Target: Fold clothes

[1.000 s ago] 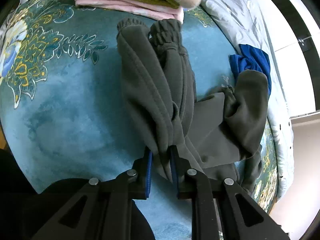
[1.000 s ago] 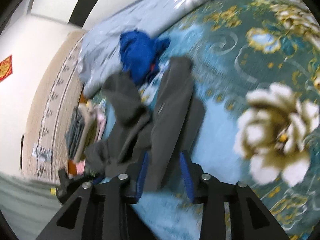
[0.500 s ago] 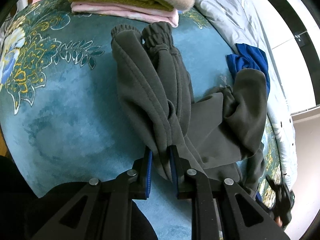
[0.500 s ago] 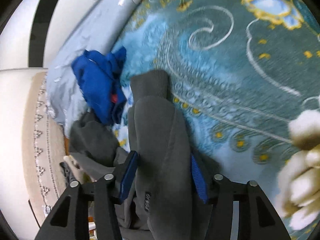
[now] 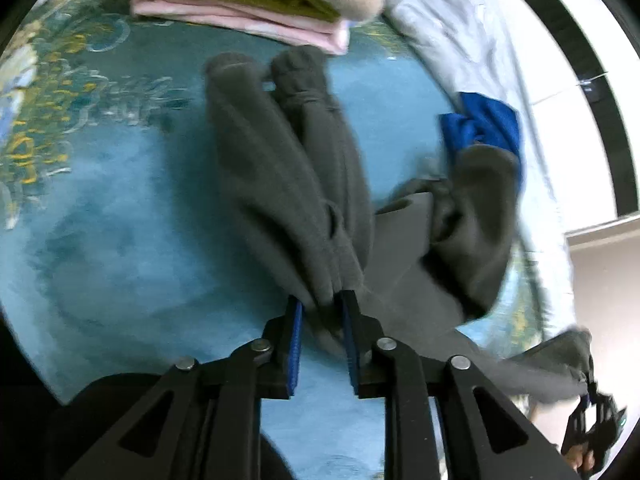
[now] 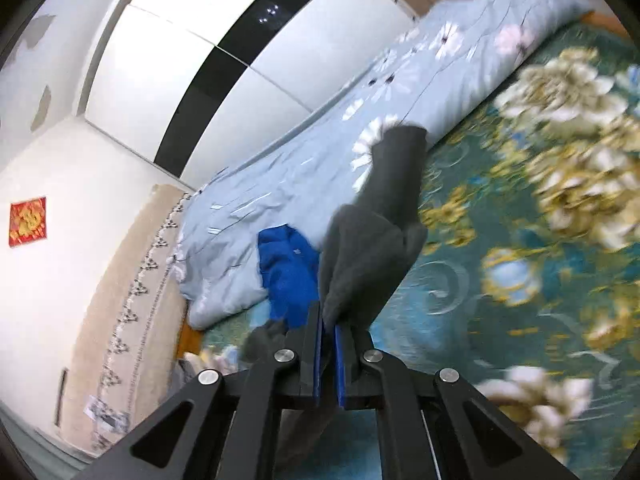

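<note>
On the bed, left claw (image 5: 322,300) opening around grey trousers (image 5: 288,184) — right claw (image 6: 328,322) clamps them; only left view shows cuffs.

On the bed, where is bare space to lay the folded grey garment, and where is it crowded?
Free: the plain blue patch of the bedspread, bordered by the grey garment on the right and the stack of folded clothes at the top. Crowded: the right side, where the garment bunches against the blue cloth and the light blue quilt.
</note>
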A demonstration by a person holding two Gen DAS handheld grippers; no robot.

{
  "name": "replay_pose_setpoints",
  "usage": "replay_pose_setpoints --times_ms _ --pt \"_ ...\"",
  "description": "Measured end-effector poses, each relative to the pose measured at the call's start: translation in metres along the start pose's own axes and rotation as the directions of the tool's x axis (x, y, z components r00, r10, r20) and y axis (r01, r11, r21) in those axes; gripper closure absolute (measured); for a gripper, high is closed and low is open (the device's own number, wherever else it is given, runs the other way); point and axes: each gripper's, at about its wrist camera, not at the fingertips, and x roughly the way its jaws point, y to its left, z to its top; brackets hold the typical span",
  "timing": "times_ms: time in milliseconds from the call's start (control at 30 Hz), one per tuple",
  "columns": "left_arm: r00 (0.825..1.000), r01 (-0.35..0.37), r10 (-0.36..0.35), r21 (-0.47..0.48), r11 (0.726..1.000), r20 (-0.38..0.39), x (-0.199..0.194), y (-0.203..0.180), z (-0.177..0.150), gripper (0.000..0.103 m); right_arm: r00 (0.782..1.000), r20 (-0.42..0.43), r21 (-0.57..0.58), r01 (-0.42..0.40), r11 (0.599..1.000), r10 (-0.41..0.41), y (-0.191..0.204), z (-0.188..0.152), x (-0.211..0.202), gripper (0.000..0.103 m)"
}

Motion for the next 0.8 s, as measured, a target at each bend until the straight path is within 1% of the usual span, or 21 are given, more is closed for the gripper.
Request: replay_pose_setpoints --times_ms 67,100,133,200,267,300,367,400,433,500,633,700,800 --pt "1.000 0.002 -0.003 0.065 0.998 0.006 0.001 -0.013 -0.001 0.082 0.997 -0.027 0.021 0.078 0.997 -0.078 -0.025 -0.017 -0.002 0.097" --pt "1.000 -0.001 0.000 0.090 0.996 0.006 0.002 -0.017 -0.001 0.081 0.989 -0.056 0.069 0.138 0.988 -0.134 -0.049 -0.031 0.001 0.097" --pt "1.000 -0.003 0.003 0.104 0.995 0.000 0.003 -0.020 -0.001 0.081 0.982 -0.082 0.112 0.177 0.978 -0.169 -0.068 -0.043 0.004 0.097" --pt "1.000 0.022 -0.020 0.097 0.995 -0.020 0.005 -0.019 0.000 0.081 0.963 -0.145 0.203 0.255 0.945 -0.228 -0.106 -0.069 0.013 0.097" --pt "0.998 0.059 -0.057 0.071 0.996 -0.039 0.005 -0.014 0.003 0.078 0.945 -0.204 0.289 0.306 0.907 -0.254 -0.137 -0.092 0.018 0.097" --pt "0.997 0.072 -0.069 0.061 0.996 -0.040 0.004 -0.013 0.004 0.078 0.940 -0.223 0.332 0.321 0.887 -0.257 -0.152 -0.104 0.019 0.097" --pt "0.996 0.090 -0.088 0.046 0.995 -0.035 0.001 -0.011 0.005 0.076 0.940 -0.230 0.377 0.325 0.867 -0.252 -0.165 -0.115 0.017 0.097" --pt "0.995 0.099 -0.098 0.038 0.994 -0.032 -0.001 -0.010 0.005 0.074 0.941 -0.228 0.388 0.322 0.864 -0.249 -0.168 -0.116 0.016 0.097" --pt "0.994 0.105 -0.104 0.027 0.994 -0.025 -0.003 -0.009 0.006 0.071 0.941 -0.228 0.383 0.321 0.866 -0.248 -0.168 -0.114 0.017 0.097" --pt "0.994 0.109 -0.109 -0.004 0.994 0.001 -0.009 -0.004 0.010 0.069 0.938 -0.236 0.359 0.326 0.875 -0.253 -0.164 -0.109 0.019 0.097" --pt "0.992 0.126 -0.122 -0.126 0.984 0.046 -0.018 0.019 0.025 0.066 0.934 -0.248 0.341 0.333 0.879 -0.257 -0.160 -0.102 0.018 0.097" --pt "0.992 0.125 -0.115 -0.189 0.974 0.060 -0.018 0.029 0.032 0.066 0.935 -0.250 0.353 0.329 0.876 -0.251 -0.164 -0.105 0.015 0.097" --pt "0.995 0.077 -0.064 -0.192 0.978 0.073 -0.016 0.033 0.037 0.068 0.936 -0.253 0.360 0.326 0.874 -0.245 -0.165 -0.108 0.017 0.097"
